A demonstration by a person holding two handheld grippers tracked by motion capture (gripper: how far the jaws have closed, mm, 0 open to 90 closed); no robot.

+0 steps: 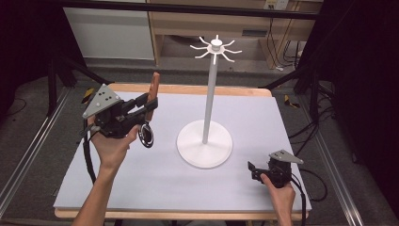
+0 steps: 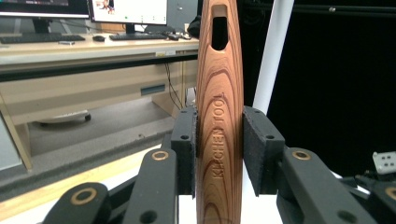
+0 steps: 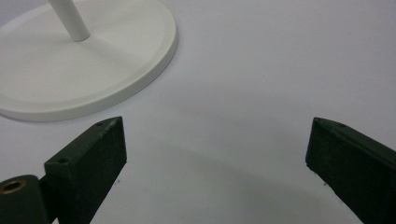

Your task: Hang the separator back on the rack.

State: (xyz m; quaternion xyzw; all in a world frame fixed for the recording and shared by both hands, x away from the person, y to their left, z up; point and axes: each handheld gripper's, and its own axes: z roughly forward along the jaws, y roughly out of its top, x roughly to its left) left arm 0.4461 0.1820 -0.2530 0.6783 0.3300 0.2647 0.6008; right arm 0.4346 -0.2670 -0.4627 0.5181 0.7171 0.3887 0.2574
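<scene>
- The white-topped table (image 1: 155, 188) lies under both grippers, with a light wooden edge showing at its near and far sides.
- A white hook stand (image 1: 205, 141), round base and tall pole with curved prongs at the top, stands between the two grippers, well apart from the left one and nearer the right one.
- The left gripper (image 1: 149, 102) is raised above the table and pinches a wooden kitchen tool (image 2: 219, 116) by its handle, pads pressed on both sides.
- The handle rises upright between the jaws; "KITCHEN TOOL" is engraved along the grain, with a hanging slot near its top end.
- The tool's dark round head (image 1: 146, 136) hangs below the gripper.
- The right gripper (image 3: 215, 154) rests low, jaws spread wide over bare table, the stand's base just beyond.
</scene>
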